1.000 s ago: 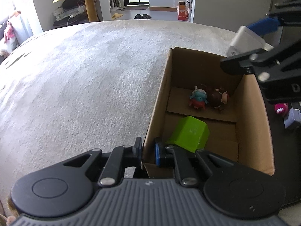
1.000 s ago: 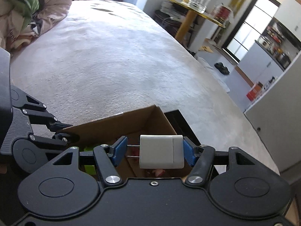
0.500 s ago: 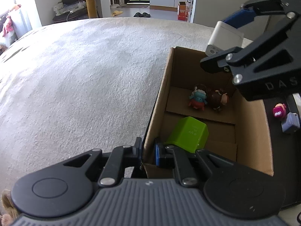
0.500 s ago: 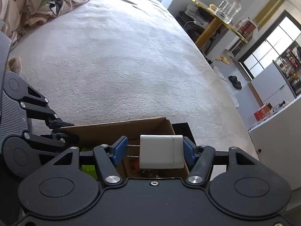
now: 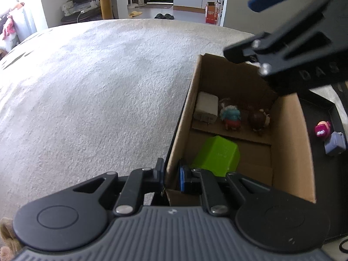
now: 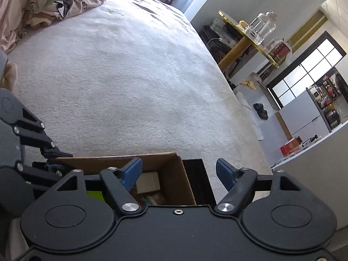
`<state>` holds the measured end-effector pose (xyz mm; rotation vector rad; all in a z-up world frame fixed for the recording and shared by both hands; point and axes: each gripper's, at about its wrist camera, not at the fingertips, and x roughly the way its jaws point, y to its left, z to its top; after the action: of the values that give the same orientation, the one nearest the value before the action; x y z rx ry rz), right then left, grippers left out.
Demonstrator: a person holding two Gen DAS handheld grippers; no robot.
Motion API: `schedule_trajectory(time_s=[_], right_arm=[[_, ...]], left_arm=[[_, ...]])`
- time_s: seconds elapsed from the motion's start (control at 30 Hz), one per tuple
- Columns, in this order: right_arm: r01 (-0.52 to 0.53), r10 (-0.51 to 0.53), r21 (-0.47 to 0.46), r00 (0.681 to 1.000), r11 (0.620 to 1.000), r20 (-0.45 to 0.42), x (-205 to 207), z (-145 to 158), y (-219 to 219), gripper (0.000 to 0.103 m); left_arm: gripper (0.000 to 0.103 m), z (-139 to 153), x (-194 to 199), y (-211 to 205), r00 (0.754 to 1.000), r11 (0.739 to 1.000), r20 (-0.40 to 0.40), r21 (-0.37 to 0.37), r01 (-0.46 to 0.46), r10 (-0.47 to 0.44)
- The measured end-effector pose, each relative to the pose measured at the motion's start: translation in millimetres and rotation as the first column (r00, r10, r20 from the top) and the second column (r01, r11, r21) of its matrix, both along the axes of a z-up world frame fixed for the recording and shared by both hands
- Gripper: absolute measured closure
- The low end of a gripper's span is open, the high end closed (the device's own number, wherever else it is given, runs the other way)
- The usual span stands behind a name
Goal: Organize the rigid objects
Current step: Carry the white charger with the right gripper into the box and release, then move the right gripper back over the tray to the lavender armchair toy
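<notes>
A cardboard box (image 5: 287,143) stands on the white carpet. Inside it lie a white charger (image 5: 205,109), two small figurines (image 5: 231,116), (image 5: 258,118) and a green block (image 5: 217,155). My left gripper (image 5: 170,175) is shut on the box's near wall. My right gripper (image 6: 179,171) is open and empty above the box, and shows in the left wrist view (image 5: 282,28). The charger (image 6: 149,181) lies in the box below it.
A black tray (image 5: 326,117) right of the box holds a pink toy (image 5: 323,128) and a grey-purple toy (image 5: 336,144). Bedding (image 6: 54,4) lies at the far left. A gold table (image 6: 250,34) with glass jars stands beyond the carpet.
My right gripper has opened and let go of the white charger, which now lies inside the box at its far left corner. My left gripper keeps its hold on the box wall.
</notes>
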<state>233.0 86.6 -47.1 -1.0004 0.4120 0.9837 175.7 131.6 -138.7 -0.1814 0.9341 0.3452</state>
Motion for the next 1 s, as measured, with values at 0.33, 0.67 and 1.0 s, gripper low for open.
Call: schedule_trajectory(time_s=[0.33, 0.67, 1.0], right_arm=[[0.071, -0.070, 0.011, 0.997, 0.997, -0.040, 2.9, 2.0, -25.0, 0.027], [0.164, -0.161, 0.035, 0.984, 0.986, -0.074, 3.6, 10.9, -68.2, 0.012], [0.274, -0.268, 0.045, 0.957, 0.961, -0.108, 4.0, 7.6, -120.8, 0.012]], left_arm=[[0.091, -0.6, 1.4, -3.5, 1.000, 1.000, -0.005, 0.016, 0.005, -0.005], [0.091, -0.1, 3.5, -8.8, 1.000, 0.999, -0.015, 0.041, 0.015, -0.014], [0.091, 0.2, 5.2, -12.6, 0.999, 0.998, -0.026, 0.060, 0.021, -0.020]])
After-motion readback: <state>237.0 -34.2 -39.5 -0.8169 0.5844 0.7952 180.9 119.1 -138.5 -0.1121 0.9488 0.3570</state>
